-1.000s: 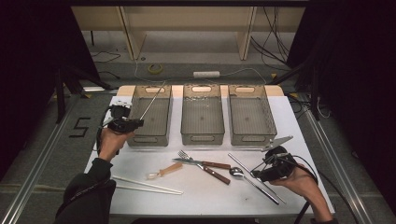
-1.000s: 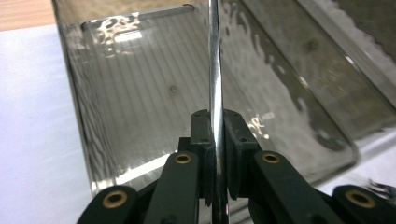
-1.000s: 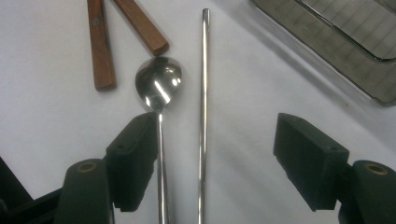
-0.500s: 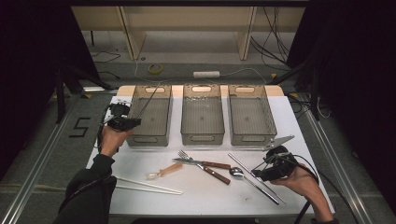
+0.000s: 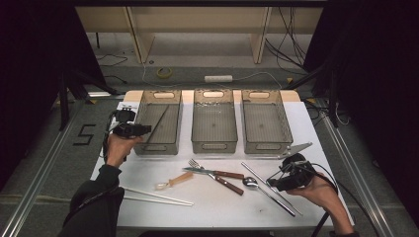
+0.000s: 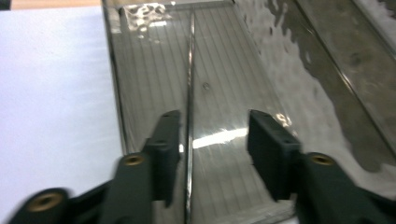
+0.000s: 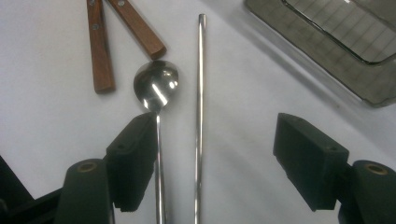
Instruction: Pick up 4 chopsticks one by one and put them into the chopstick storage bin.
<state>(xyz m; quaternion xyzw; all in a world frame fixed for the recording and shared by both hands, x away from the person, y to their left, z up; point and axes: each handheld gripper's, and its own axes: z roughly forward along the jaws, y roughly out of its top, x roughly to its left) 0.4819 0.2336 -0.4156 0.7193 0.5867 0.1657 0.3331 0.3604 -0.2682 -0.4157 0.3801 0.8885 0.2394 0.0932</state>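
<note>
The work in hand looks like sorting cutlery into three bins, with one metal chopstick being dropped off at this moment. The left claw (image 6: 215, 156) hangs at the near end of the left bin (image 5: 174, 118); its jaws have just been opening and now stand apart. The rod (image 6: 190, 93) runs straight ahead between them, close beside the left pad but apparently no longer pinched. In the high view it slants from the claw up to the bin's far wall, resting on the rim and floor. That lean fits a long stick let go into a short bin.

The right claw (image 7: 219, 163) is wide open and holds nothing. It hovers low over the mate (image 7: 200, 116), a second thin steel stick lying on the table between its jaws, seemingly lined up for the next pick. The spoon (image 7: 156, 86) lies just beside its left jaw, bowl pointing away. Beyond it are two wooden handles (image 7: 100, 46).

The bins are smoky, see-through plastic with ribbed floors and cut-out grips. The sticks and spoon are polished, slim and likely slippery. The table (image 5: 316, 133) is matt white. Pale chopsticks (image 5: 158, 196) lie near the person's left sleeve.
</note>
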